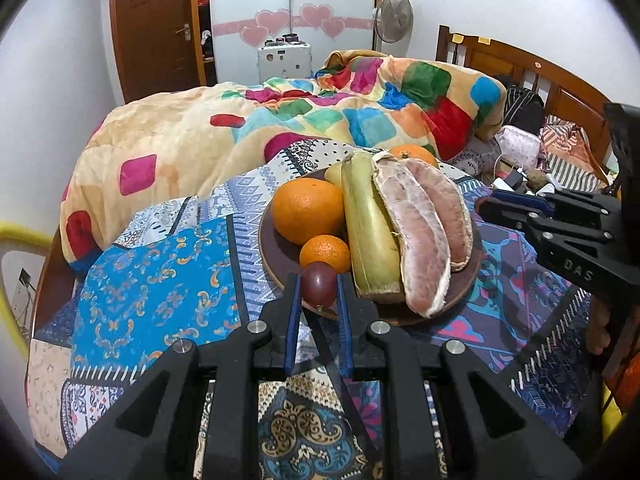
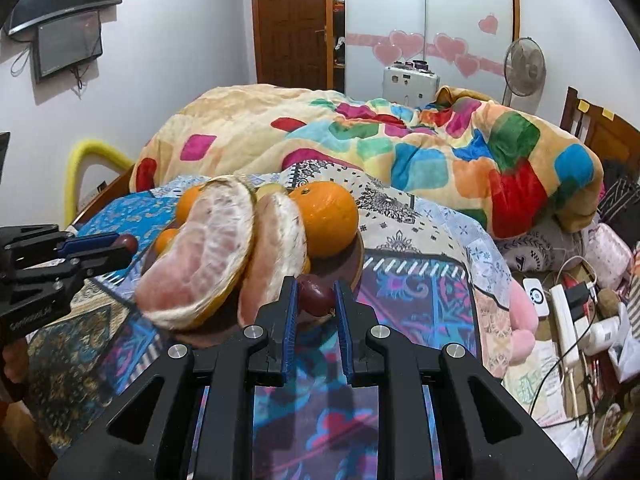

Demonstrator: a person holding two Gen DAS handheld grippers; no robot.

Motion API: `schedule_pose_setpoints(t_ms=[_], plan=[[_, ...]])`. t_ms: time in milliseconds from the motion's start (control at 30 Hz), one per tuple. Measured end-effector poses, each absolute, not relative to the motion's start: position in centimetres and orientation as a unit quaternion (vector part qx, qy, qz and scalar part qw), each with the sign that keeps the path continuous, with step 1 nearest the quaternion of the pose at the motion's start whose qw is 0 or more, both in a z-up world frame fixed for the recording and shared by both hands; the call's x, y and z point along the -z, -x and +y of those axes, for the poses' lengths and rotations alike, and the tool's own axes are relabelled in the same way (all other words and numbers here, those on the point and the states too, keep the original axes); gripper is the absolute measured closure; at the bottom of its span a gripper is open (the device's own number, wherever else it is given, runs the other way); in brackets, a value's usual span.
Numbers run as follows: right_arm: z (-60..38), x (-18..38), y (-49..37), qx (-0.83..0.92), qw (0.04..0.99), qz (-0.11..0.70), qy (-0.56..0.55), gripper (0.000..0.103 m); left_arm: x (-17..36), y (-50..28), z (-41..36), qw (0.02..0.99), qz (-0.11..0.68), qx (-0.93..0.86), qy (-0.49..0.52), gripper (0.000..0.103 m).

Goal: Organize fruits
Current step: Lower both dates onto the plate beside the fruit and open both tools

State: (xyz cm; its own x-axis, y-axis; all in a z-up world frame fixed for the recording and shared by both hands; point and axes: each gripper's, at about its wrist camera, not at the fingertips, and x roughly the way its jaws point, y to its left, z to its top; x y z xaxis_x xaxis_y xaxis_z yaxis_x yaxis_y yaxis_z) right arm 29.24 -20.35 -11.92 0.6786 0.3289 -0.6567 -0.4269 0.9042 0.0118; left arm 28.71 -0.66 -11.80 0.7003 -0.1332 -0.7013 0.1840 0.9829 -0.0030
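Observation:
A brown plate (image 1: 280, 252) on the patterned bedspread holds a large orange (image 1: 306, 210), a small orange (image 1: 325, 253), a green-yellow fruit piece (image 1: 370, 236) and two peeled pomelo wedges (image 1: 424, 228). My left gripper (image 1: 318, 282) is shut on a dark purple round fruit (image 1: 319, 285) at the plate's near rim. My right gripper (image 2: 315, 290) is shut on another dark purple fruit (image 2: 316, 295) at the plate's (image 2: 344, 268) other side, beside the pomelo wedges (image 2: 208, 256) and an orange (image 2: 326, 218). Each gripper shows in the other's view: the right gripper (image 1: 486, 206) and the left gripper (image 2: 124, 246).
A colourful blanket (image 1: 280, 120) is heaped behind the plate. Chargers, cables and a power strip (image 2: 564, 320) lie to the right on the bed. A wooden headboard (image 1: 540, 76) stands at the far right, a wardrobe and fan behind.

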Motion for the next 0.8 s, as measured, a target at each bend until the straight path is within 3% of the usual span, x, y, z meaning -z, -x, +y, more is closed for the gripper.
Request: schedule_pose_setpoints(t_ms=[367,533,700,800], plan=[[-20.2,12.5,-30.6,-0.204,0.906,0.364,0.066,0.085,12.6,-29.4,-1.0,0.914,0.392,0.100,-0.031,0.085],[-20.6,12.7,-31.0,-0.193,0.908,0.366,0.064,0.071,12.9,-29.4,-1.3,0.913,0.394,0.103,-0.032,0.084],[-21.1,12.6,-31.1,-0.193,0.908,0.368,0.054,0.067,12.8,-29.4,-1.1,0.915,0.392,0.093,-0.032,0.072],[-21.1,12.1,-30.8,-0.193,0.910,0.362,0.053,0.067,12.4,-29.3,-0.7,0.915,0.391,0.093,-0.023,0.071]])
